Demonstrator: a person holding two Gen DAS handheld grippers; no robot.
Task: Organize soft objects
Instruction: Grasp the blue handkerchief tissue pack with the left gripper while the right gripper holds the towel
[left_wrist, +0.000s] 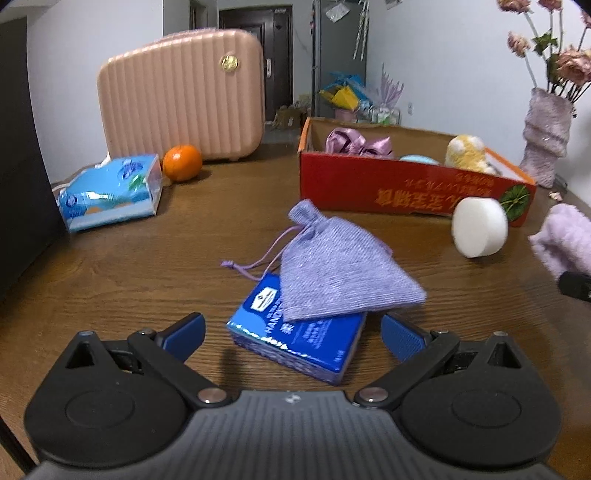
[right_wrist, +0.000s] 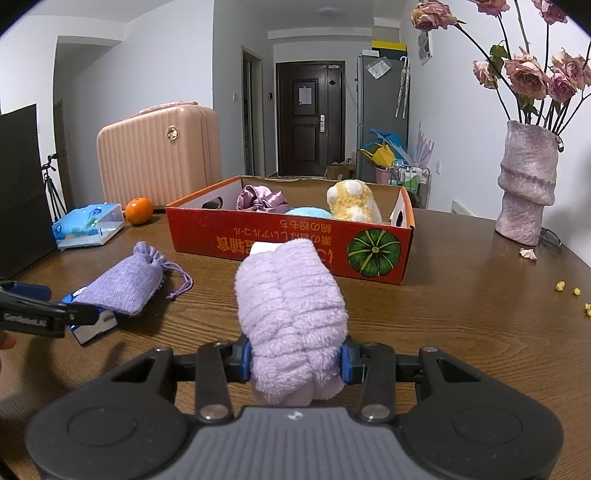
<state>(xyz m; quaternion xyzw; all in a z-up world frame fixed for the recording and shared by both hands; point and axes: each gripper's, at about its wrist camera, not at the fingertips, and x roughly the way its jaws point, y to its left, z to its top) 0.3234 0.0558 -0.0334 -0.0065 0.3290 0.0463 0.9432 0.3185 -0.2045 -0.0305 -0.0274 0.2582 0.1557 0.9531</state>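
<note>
Right gripper (right_wrist: 295, 360) clamped on the fluffy lilac towel roll (right_wrist: 291, 321), pads sunk into the pile at both sides, roll sticking out forward over the table (right_wrist: 461, 314) and short of the red box (right_wrist: 288, 240). Probably best carried level and high enough to clear the near wall, then released only once well over a bare patch inside, since the pile squashes and could slip from a loose hold. Left gripper (left_wrist: 291, 334) spread wide, nothing between the pads, hovering low with the blue tissue pack (left_wrist: 303, 343) in the gap and the lilac drawstring pouch (left_wrist: 340, 266) draped over that pack's far half. For the pouch alone, wiser to come in higher and pinch the cloth body, not the pack under it and not the loose cord trailing off to one side. Just beyond, a white foam puck (left_wrist: 480, 227) touching or almost touching the box front; cannot tell which. Inside the box already: a shiny purple scrunchie (right_wrist: 262, 199), something pale blue (right_wrist: 308, 212), a yellow plush toy (right_wrist: 351, 201). Farther back, well apart from the work, a tissue packet (right_wrist: 86, 225), an orange (right_wrist: 139, 210), a pink suitcase (right_wrist: 159, 155) and a vase of dried roses (right_wrist: 526, 184)
</note>
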